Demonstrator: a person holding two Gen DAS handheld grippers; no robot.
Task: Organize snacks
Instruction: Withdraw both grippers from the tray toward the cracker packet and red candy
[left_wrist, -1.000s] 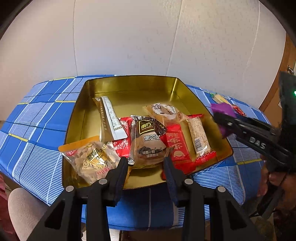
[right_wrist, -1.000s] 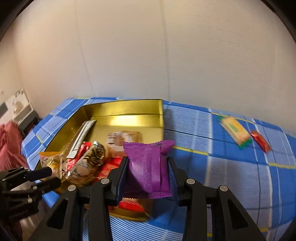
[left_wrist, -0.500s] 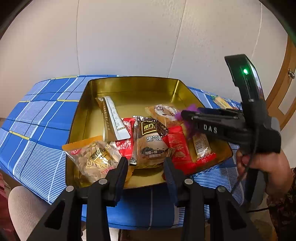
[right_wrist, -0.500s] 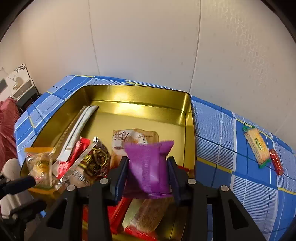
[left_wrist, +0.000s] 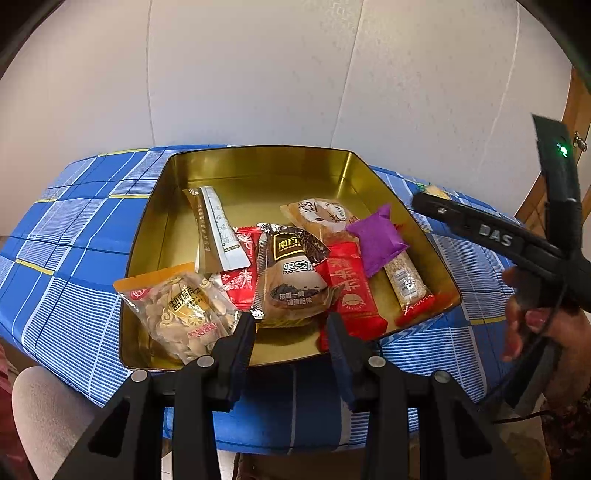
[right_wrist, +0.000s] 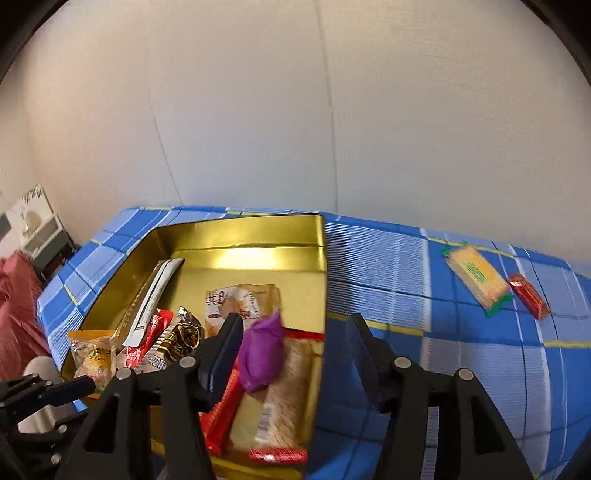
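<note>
Purple packet (left_wrist: 377, 239) lies in the gold tin (left_wrist: 258, 162), on top of the other snacks at the tin's right side, resting across the red bar (left_wrist: 351, 286) and the oat bar (left_wrist: 405, 281), just beside the round cake pack (left_wrist: 320, 216).

Right gripper (right_wrist: 295, 341): jaws have just been opening and now stand spread, nothing pinched. In the right wrist view the purple packet (right_wrist: 261, 354) sits below and between the fingers, close to the left one; pads are clear of it. Seen from the left wrist, the right gripper (left_wrist: 424, 203) hangs over the tin's right rim, held by a hand (left_wrist: 535, 332).

Left gripper (left_wrist: 290, 325): jaws part-spread, empty, hovering at the tin's near edge above the black-and-brown pack (left_wrist: 293, 273).

Also in the tin: peanut bag (left_wrist: 181, 306) at near left, white-and-gold stick sachet (left_wrist: 216, 229) leaning toward the back, red wrapper (left_wrist: 240, 280) under it.

Outside the tin, on the blue check tabletop (right_wrist: 406, 280): cracker pack (right_wrist: 476, 277) and a small red packet (right_wrist: 528, 301), side by side, well apart from the tin on the right.
</note>
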